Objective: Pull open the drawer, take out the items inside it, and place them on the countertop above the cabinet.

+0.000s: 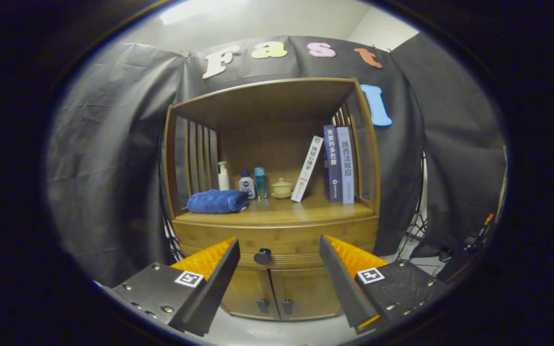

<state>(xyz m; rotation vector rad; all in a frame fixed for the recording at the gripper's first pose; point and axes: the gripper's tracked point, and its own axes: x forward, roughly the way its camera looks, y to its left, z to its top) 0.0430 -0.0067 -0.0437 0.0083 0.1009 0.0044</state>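
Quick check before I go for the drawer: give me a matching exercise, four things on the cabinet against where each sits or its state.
Things:
1. rolled blue towel
2. round dark drawer knob
3. slim white book
4. small lidded ceramic pot

Places or states:
A. leaning against the upright dark blue books
B. between the open gripper fingers, beyond their tips
C. lying at the countertop's end by the white pump bottle
D. standing between the tall teal bottle and the leaning book

Pairs: 1-C, 2-B, 3-A, 4-D

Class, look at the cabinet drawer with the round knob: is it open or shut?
Shut. The drawer front sits flush with the cabinet, knob untouched beyond the open gripper.
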